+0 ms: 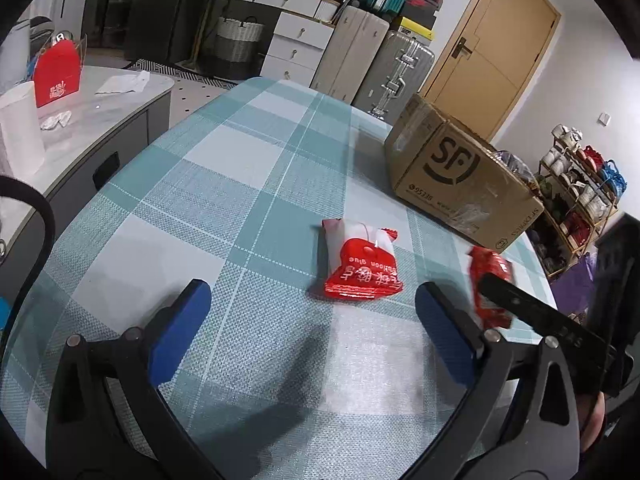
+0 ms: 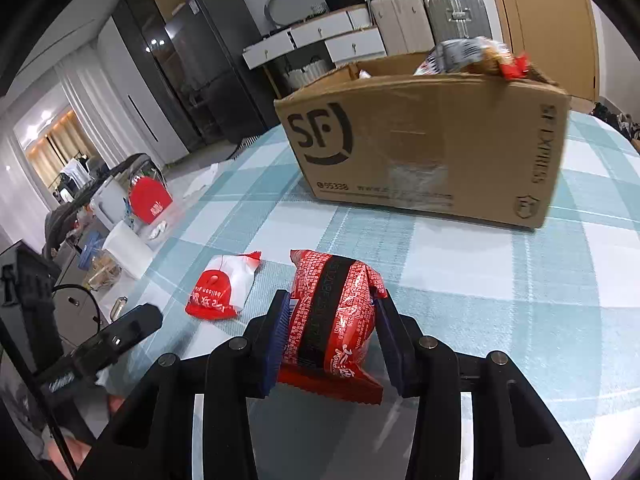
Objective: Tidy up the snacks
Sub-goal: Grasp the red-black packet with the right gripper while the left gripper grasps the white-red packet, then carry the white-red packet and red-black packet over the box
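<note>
In the lower part of the frame the left gripper (image 1: 312,332) hangs over the checked teal tablecloth (image 1: 192,200), its blue pads (image 1: 182,332) standing wide apart with nothing between them. Just above the gap, near the middle, a red-and-white packet (image 1: 362,266) lies flat on the cloth, and to its right a red snack pack (image 1: 490,284), blurred, sits partly behind a black finger of the right gripper (image 1: 516,300) that enters from the right edge. At upper right a cardboard box (image 1: 460,176) marked SF stands on the cloth, well apart from the packet.
</note>
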Motion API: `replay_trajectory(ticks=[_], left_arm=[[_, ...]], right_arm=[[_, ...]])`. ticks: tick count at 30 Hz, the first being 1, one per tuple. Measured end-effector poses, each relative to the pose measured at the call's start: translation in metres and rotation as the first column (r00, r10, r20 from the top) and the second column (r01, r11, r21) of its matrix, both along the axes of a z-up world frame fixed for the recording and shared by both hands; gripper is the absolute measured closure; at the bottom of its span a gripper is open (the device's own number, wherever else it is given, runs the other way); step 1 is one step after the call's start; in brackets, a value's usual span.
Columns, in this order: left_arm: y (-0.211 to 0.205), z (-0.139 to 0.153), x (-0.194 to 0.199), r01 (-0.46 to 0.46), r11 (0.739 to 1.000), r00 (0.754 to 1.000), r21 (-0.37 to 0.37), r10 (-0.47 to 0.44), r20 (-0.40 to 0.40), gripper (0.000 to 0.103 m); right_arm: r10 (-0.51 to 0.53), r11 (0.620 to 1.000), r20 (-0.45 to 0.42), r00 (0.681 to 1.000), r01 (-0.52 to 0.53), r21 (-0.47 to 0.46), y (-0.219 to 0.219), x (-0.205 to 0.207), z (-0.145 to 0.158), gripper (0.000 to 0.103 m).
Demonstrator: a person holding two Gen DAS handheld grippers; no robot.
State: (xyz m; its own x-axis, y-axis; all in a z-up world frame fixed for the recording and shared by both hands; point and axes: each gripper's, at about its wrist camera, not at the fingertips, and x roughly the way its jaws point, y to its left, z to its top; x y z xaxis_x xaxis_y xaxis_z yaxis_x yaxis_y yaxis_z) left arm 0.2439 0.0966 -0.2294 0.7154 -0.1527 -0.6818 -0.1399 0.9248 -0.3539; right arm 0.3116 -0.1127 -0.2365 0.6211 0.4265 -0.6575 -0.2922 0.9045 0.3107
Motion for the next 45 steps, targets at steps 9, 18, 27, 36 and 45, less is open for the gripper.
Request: replay_trajectory(ticks=[9, 18, 27, 36, 45], left_arm=[[-0.008, -0.008, 0.011, 0.007, 0.999, 0.997, 0.053, -0.003, -0.076, 0.002], [-0.026, -0.011, 0.025, 0.048, 0.983, 0.990, 0.176, -0.023, -0.138, 0.001], [-0.047, -0.013, 0.059, 0.110, 0.969, 0.978, 0.223, -0.066, -0.197, 0.001], [-0.064, -0.013, 0.095, 0.165, 0.938, 0.965, 0.303, -0.090, -0.245, 0.024], [-0.057, -0.003, 0.073, 0.250, 0.941, 0.953, 0.228, -0.197, -0.232, 0.063]], right_arm=[[-0.023, 0.998, 0.074, 0.997, 0.019, 0.062, -0.029, -0.027, 0.006, 0.061], [-0.045, 0.989, 0.092, 0.995, 0.031, 0.147, -0.047, -0.034, 0.009, 0.061], [-0.026, 0.988, 0.111, 0.993, 0.008, 0.151, -0.046, -0.040, 0.011, 0.061], [-0.021, 0.987, 0.100, 0.995, 0.005, 0.158, -0.045, -0.038, 0.010, 0.061], [-0.025, 0.984, 0.086, 0.996, 0.010, 0.175, -0.048, -0.034, 0.007, 0.061]])
